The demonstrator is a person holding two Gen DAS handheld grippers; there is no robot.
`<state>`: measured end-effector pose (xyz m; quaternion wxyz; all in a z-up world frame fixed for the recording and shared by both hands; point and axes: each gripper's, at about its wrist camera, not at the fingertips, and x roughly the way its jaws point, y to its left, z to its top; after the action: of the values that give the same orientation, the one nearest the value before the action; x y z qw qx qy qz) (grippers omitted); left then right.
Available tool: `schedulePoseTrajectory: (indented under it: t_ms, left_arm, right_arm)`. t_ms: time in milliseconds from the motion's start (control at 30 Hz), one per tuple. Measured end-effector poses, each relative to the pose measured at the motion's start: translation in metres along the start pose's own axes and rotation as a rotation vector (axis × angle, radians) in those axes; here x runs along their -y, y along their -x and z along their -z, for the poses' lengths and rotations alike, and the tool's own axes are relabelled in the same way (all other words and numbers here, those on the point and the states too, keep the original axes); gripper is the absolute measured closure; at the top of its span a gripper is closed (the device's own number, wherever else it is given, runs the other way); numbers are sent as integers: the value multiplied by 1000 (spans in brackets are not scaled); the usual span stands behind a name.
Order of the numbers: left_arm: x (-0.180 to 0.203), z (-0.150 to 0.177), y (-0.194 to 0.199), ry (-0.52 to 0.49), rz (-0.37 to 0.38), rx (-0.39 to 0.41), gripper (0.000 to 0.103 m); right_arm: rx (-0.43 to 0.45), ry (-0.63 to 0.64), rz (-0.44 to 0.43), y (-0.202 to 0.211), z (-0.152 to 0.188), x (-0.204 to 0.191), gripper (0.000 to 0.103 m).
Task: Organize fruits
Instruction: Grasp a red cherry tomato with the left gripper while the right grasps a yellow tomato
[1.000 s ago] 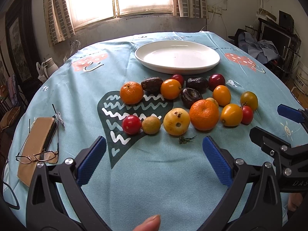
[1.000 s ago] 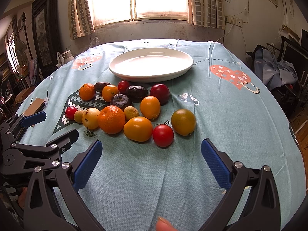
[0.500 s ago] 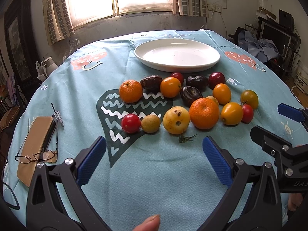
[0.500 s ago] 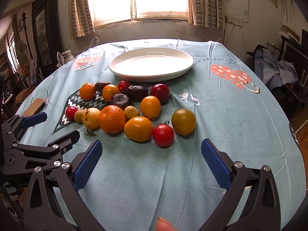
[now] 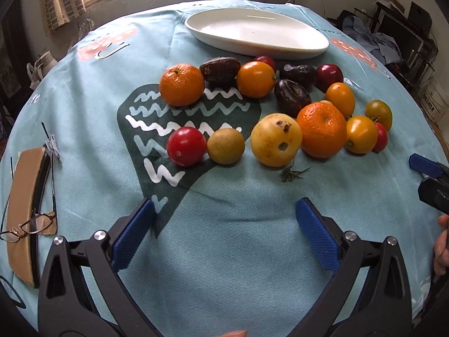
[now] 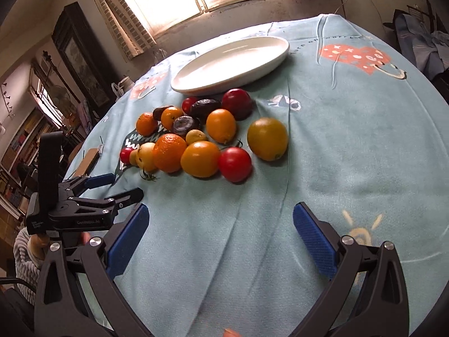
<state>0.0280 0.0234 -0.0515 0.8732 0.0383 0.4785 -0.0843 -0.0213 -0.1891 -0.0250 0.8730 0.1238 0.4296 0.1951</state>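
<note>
Both the left gripper (image 5: pixel 224 224) and right gripper (image 6: pixel 220 224) gape empty (fruits (image 5: pixel 275 140) beside white plate (image 5: pixel 308 47)).

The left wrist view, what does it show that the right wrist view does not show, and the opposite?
Only the left wrist view shows the eyeglasses lying on the tan case at the table's left edge. Only the right wrist view shows the red heart print on the cloth and the whole left gripper, open. Both show the empty white plate, the fruits in front of it, and open blue fingers over bare cloth.
</note>
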Motion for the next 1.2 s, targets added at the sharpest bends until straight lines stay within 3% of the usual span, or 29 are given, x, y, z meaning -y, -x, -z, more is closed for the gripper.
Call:
schedulePoseTrajectory:
  t_ms: [300,367,467,567,633,667,767,867,1133,1200]
  left_arm:
    - [0,-2,5,-7,13,-19,2]
    - [-7,-9,8,5,29,14,2]
    - [-20,-15,15,-20,-6,77,2]
    - [-33,-26,13,-34,-8,86,2]
    - [-35,-31,11,-45,19,91,7]
    - [-35,-34,10,-58,19,97,15]
    - [-30,-38,9,-123,22,135,17]
    - [-24,-40,10,-189,53,154,26]
    - [-30,-36,13,-368,41,159,30]
    - [-28,-34,10,-401,49,143,40]
  right_arm:
    - [-35,-17,-9,-1,8,8,1]
    - [-28,-33,-47,2,9,14,1]
    - [-31,-35,-124,7,10,23,1]
    - [-48,-16,-90,10,8,19,1]
    - [-4,25,-59,16,3,13,1]
    - [22,63,-37,20,-1,9,1]
    - [84,136,27,30,-14,2,1]
    - [84,146,19,27,-20,5,1]
    - [76,102,-10,23,-14,20,1]
    - [69,80,-26,21,-15,23,1]
